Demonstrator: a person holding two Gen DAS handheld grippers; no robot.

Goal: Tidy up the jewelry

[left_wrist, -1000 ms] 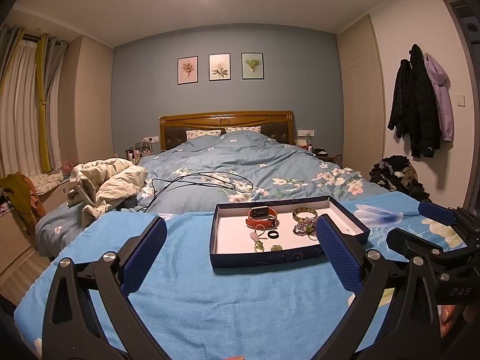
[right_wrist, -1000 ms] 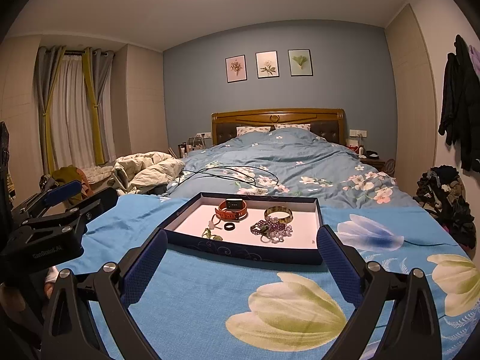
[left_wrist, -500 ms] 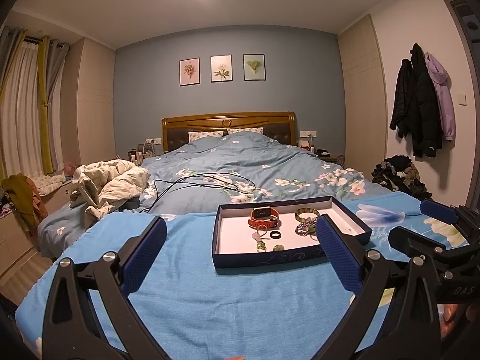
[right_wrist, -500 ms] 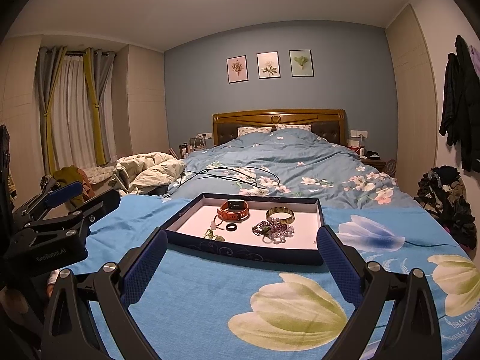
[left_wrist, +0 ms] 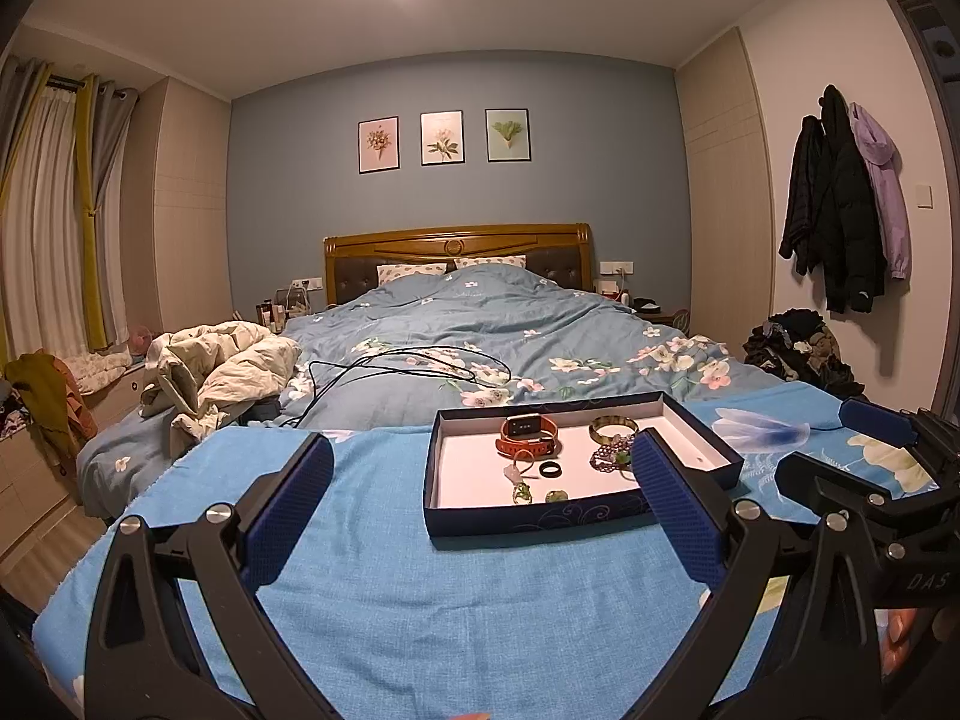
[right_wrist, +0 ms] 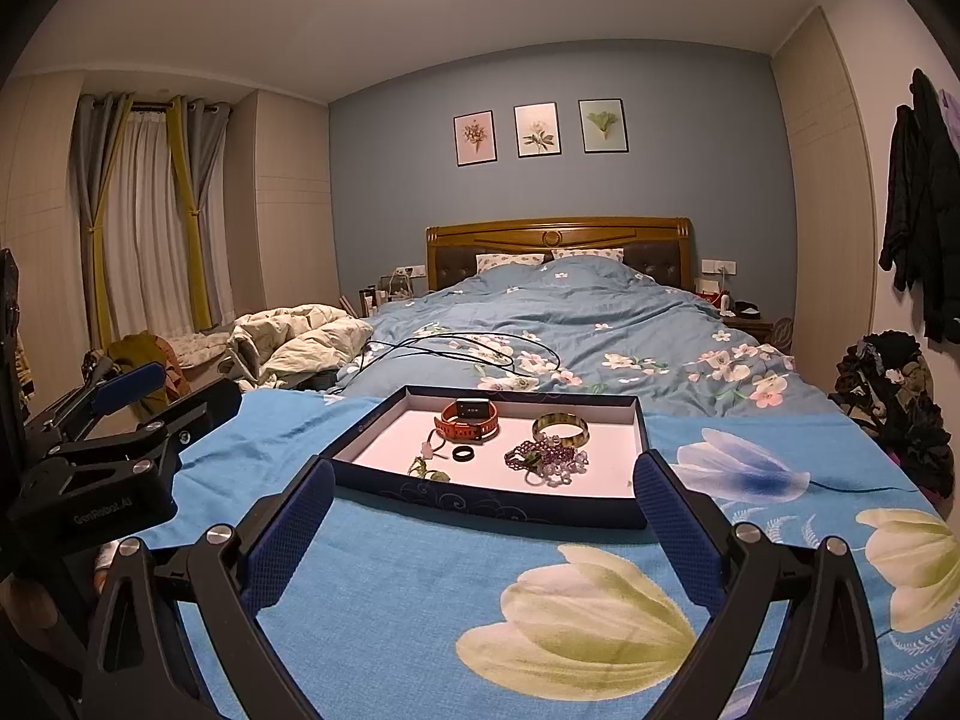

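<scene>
A dark blue tray (left_wrist: 540,519) with a white floor lies on the blue flowered cloth; it also shows in the right wrist view (right_wrist: 480,501). In it lie an orange watch (right_wrist: 469,418), a gold-green bangle (right_wrist: 561,427), a black ring (right_wrist: 462,453), a purple bead bracelet (right_wrist: 549,459) and small green pieces (right_wrist: 427,471). My left gripper (left_wrist: 480,516) is open and empty, short of the tray and left of it. My right gripper (right_wrist: 480,525) is open and empty, just in front of the tray's near wall. Each gripper shows at the other view's edge.
The cloth (right_wrist: 420,588) covers the foot of a bed with a blue floral duvet (right_wrist: 570,324). A black cable (right_wrist: 456,348) loops on the duvet behind the tray. A crumpled beige quilt (left_wrist: 228,360) lies at left. Clothes (right_wrist: 894,384) are piled at right.
Both views have shifted only slightly; the tray sits a touch nearer and lower in the frames. The jewelry has not moved and both grippers stay open.
</scene>
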